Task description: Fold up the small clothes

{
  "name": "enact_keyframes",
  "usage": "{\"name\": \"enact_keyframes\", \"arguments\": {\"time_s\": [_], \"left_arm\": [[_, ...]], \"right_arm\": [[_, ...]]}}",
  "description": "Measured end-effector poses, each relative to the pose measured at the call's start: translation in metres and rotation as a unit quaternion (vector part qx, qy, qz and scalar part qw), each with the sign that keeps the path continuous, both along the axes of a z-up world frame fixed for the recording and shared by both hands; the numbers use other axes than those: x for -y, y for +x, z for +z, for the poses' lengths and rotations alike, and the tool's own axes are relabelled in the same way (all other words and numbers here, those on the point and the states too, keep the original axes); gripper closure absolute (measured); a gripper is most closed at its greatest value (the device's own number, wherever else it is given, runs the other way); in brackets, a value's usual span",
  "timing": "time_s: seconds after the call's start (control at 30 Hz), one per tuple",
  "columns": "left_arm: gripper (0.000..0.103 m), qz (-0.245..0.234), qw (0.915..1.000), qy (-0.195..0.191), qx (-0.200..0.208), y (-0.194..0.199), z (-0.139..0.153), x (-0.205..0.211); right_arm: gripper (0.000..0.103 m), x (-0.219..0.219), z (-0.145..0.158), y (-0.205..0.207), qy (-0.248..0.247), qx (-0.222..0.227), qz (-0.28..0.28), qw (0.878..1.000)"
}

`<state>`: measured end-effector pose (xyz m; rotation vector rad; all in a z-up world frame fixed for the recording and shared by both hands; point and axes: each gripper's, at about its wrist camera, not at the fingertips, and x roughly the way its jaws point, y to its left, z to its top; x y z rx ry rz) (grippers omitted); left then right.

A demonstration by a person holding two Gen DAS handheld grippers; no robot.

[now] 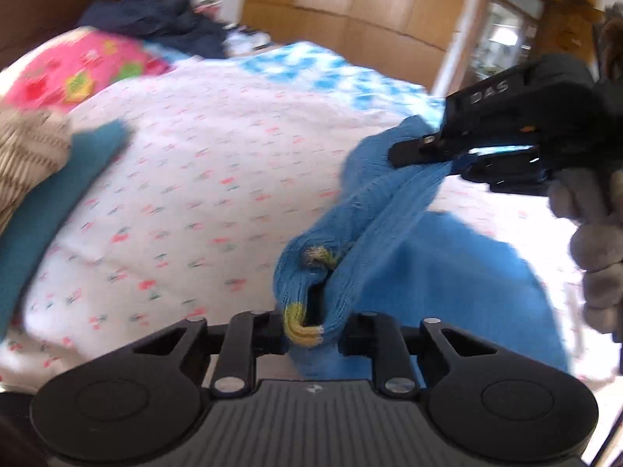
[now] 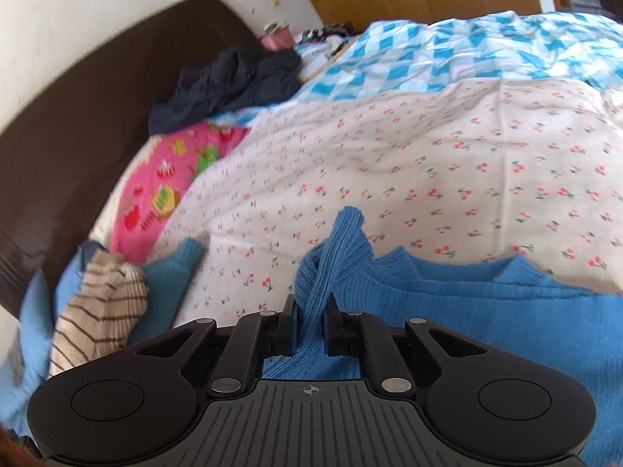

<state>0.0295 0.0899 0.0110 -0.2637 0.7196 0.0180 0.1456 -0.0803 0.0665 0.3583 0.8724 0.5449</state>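
Far left we've got a small pile [image 2: 97, 311] parked at the bed's edge – a striped beige knit on top of a teal piece, w/ more blue under it – prob. set there so the middle of the bed [image 2: 389, 163] stays free for folding. Next over, our left gripper [image 1: 313, 330] has its fingers [image 1: 272, 330] pinching a bunched edge of the blue sweater [image 1: 428, 272], right where a bit of yellow trim pokes out, so that side is lifted off the cherry-print cover. Then the right gripper [image 2: 310, 327], fingers [image 2: 290, 327] squeezed on a ribbed strip of the same sweater, likely a cuff or hem; in the left view it sits up and to the right w/ the knit stretched between the two. We read the two-point hold as a way to spread the sweater before laying it flat. Its collar and body rest on the cover just ahead of the right gripper. Both views are blurred, esp. the left.
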Motion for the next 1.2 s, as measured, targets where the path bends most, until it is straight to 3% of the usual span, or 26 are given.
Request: {"name": "enact_keyframes", "arguments": {"time_s": [0.2,0.33,0.4,0.57,0.8,0.97,1.2], "left_arm": [[0.079,-0.111,0.9928,0.032,0.031,0.002,0.029,0.085],[0.079,-0.169,0.9832,0.067,0.015,0.011,0.021,0.144],[0.079,-0.187,0.9790,0.080,-0.002,0.013,0.013,0.165],[0.080,-0.202,0.9722,0.116,-0.024,0.013,0.004,0.200],[0.080,-0.209,0.9673,0.142,-0.018,0.006,0.013,0.228],[0.080,-0.223,0.9643,0.143,-0.012,0.004,0.013,0.234],[0.080,-0.246,0.9573,0.152,-0.008,-0.003,0.010,0.253]], "right_arm": [[0.092,0.099,-0.023,-0.005,0.099,-0.008,-0.095,0.991],[0.092,0.149,-0.066,-0.007,0.143,-0.042,-0.141,0.979],[0.091,0.163,-0.083,-0.005,0.141,-0.063,-0.148,0.977],[0.092,0.186,-0.103,0.001,0.160,-0.085,-0.148,0.972],[0.092,0.191,-0.100,0.000,0.169,-0.072,-0.139,0.973],[0.092,0.208,-0.099,-0.006,0.186,-0.065,-0.152,0.969],[0.092,0.214,-0.114,-0.002,0.162,-0.086,-0.159,0.970]]}}
